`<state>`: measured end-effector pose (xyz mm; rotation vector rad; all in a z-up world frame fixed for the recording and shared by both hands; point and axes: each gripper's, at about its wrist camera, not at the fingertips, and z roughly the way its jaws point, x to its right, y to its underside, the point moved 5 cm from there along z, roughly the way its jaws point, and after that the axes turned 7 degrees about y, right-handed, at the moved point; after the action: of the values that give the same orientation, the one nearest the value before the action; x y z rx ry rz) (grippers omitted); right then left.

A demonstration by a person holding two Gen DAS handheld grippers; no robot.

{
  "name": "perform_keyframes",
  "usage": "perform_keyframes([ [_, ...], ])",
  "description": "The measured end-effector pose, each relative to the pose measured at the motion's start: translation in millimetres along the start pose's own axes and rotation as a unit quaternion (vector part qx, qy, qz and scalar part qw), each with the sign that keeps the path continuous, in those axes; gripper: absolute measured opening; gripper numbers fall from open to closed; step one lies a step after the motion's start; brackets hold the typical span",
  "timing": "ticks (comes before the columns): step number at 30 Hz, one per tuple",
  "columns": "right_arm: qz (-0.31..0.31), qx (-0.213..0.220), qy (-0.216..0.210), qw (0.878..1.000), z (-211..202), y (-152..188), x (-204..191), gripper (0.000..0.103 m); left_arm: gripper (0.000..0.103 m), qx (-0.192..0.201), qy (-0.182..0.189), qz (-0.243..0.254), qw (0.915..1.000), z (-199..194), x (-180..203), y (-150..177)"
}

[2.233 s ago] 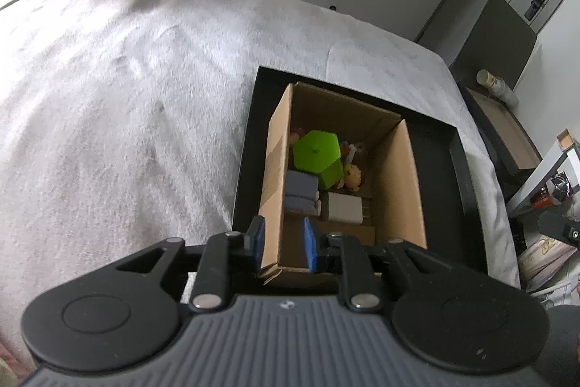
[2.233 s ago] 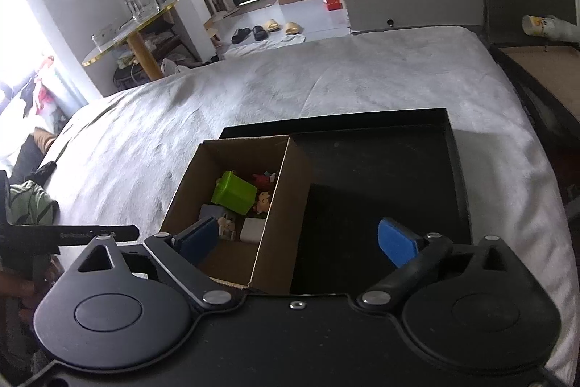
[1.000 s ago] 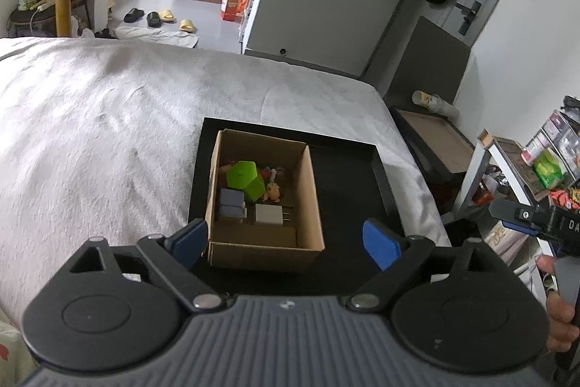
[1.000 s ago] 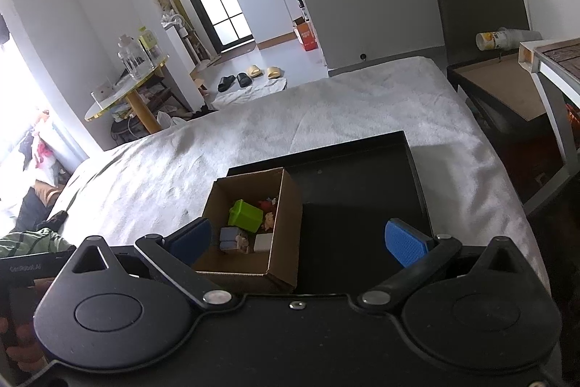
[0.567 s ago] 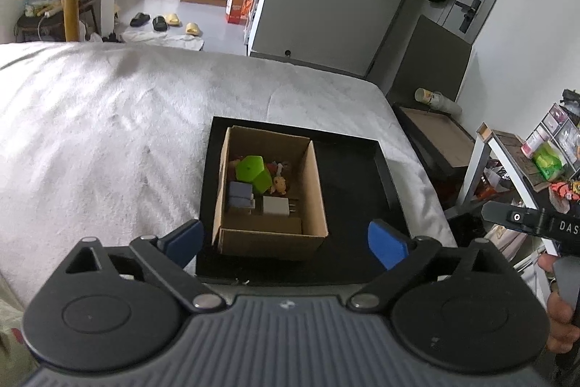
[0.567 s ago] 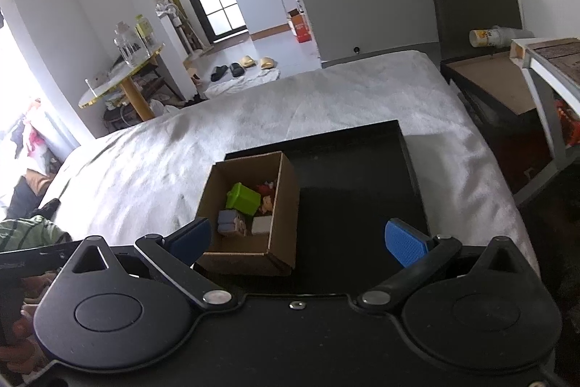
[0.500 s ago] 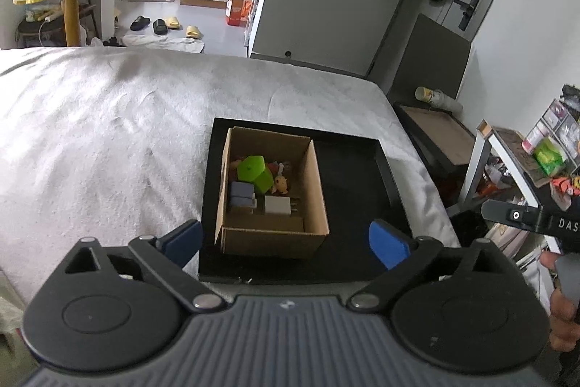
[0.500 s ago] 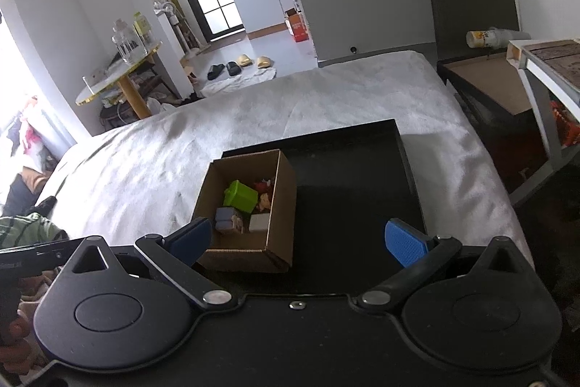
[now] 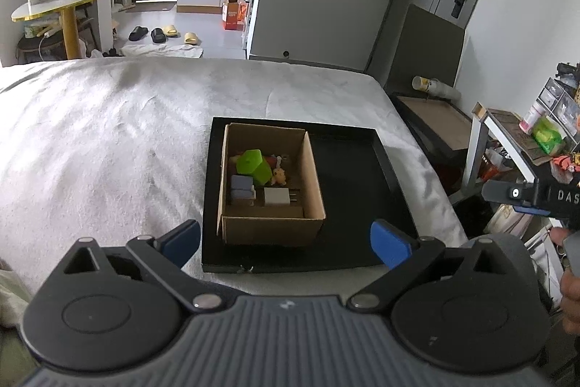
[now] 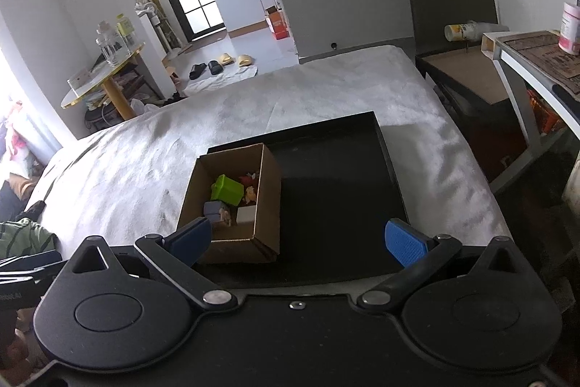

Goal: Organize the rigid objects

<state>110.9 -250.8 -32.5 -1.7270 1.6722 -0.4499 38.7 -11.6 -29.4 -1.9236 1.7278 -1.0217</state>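
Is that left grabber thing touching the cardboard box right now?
Apart. In the left wrist view the left gripper stands wide open, its blue pads either side of and nearer than the cardboard box, with black tray showing between.

Before me a tray (image 9: 384, 169) lies on the bed (image 9: 108, 140). A box (image 9: 311, 191) sits in its left part, holding a block (image 9: 252, 164), with a charger (image 9: 277, 196) nearer me.
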Motion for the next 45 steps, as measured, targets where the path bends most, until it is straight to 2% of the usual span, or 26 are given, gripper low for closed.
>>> perform_keyframes([
  [14, -0.035, -0.014, 0.013, 0.999, 3.3, 14.0, -9.3, 0.103, 0.1, -0.009, -0.022, 0.014, 0.9996, -1.6, 2.4, 8.3],
  [26, -0.053, -0.016, 0.026, 0.998, 6.2, 16.7, -11.6, 0.103, 0.1, -0.01, -0.019, 0.022, 0.9995, -1.4, 6.5, 7.0],
  [45, -0.051, -0.018, 0.023, 0.998, 5.2, 13.4, -7.6, 0.103, 0.1, -0.012, -0.023, 0.024, 0.9994, -1.1, 5.5, 6.5],
])
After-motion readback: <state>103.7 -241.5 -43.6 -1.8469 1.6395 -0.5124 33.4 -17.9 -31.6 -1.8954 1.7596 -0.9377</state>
